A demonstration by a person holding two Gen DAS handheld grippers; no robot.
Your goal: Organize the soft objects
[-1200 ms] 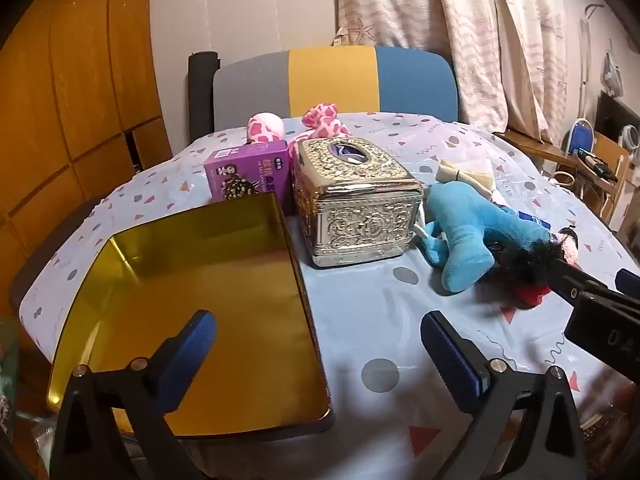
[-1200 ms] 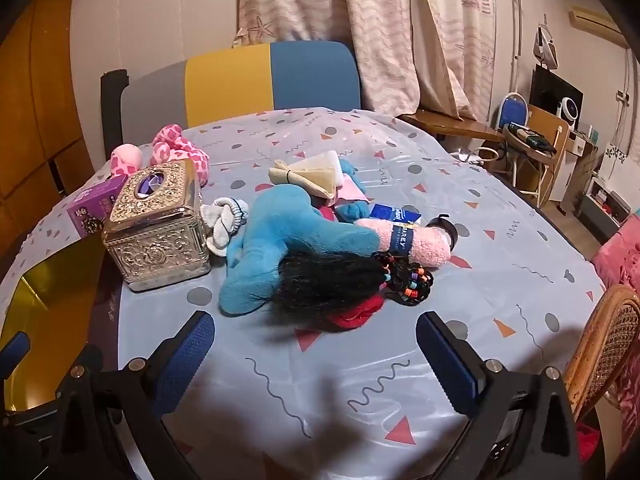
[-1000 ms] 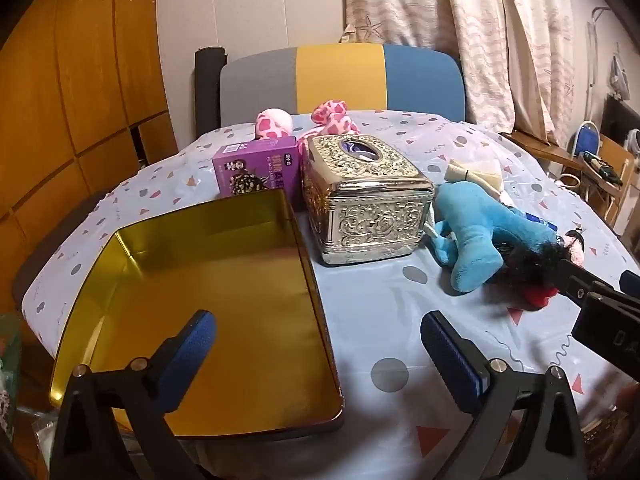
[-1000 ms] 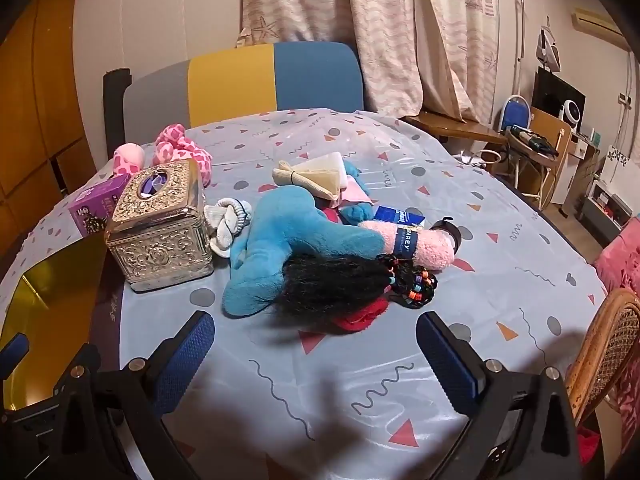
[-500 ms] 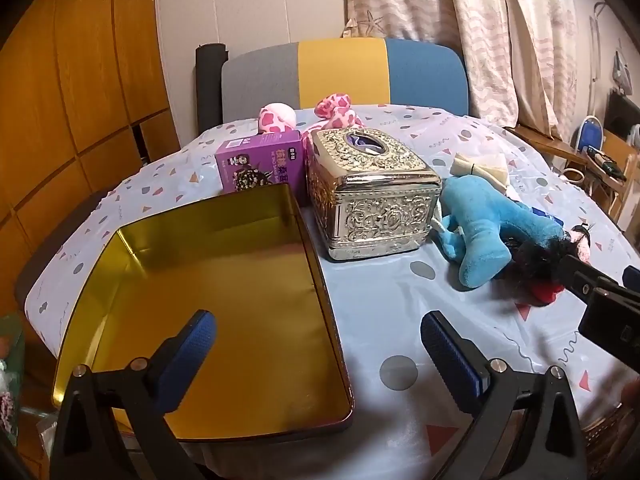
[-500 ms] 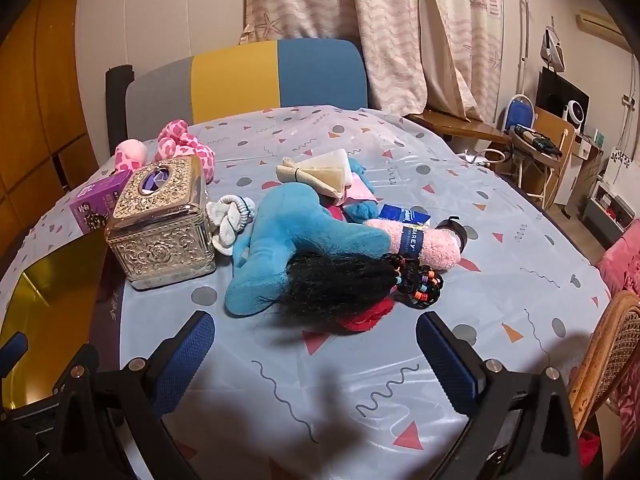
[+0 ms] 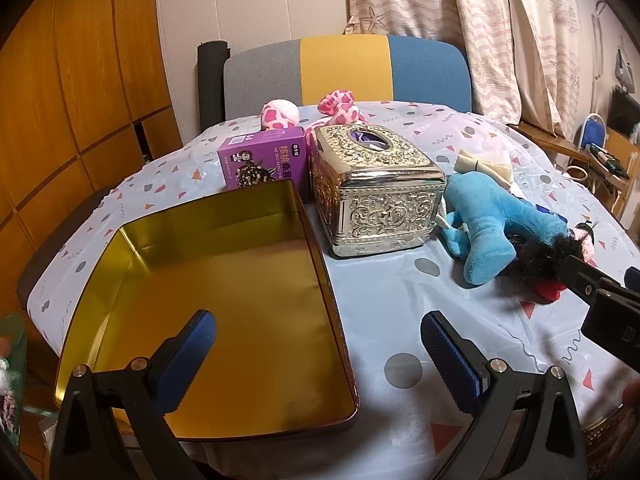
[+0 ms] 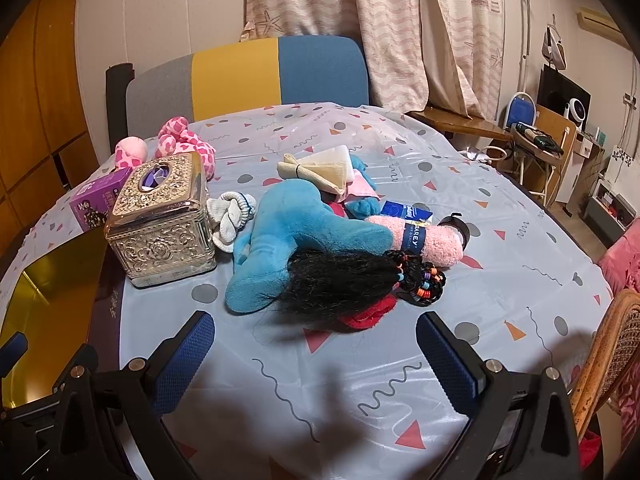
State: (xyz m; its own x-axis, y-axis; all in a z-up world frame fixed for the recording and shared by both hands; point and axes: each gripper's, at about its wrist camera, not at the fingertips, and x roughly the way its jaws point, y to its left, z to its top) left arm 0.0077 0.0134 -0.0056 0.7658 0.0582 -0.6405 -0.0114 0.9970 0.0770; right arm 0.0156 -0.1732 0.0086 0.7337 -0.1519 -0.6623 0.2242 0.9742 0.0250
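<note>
A pile of soft things lies mid-table: a blue plush toy, a black hairpiece with bead bands, a pink rolled towel, a cream tied cloth, white socks and a red scrap. A pink spotted plush sits at the back left. My right gripper is open just short of the hairpiece, holding nothing. My left gripper is open over the near right edge of the empty gold tin tray. The blue plush toy lies to its right.
An ornate silver tissue box and a purple carton stand behind the tray. A grey, yellow and blue chair back is at the far edge. A wicker chair is at the right, with clutter beyond.
Both views have drifted slightly, so the objects sit a little higher and to the right. Both grippers stay open and nothing on the table has moved.
</note>
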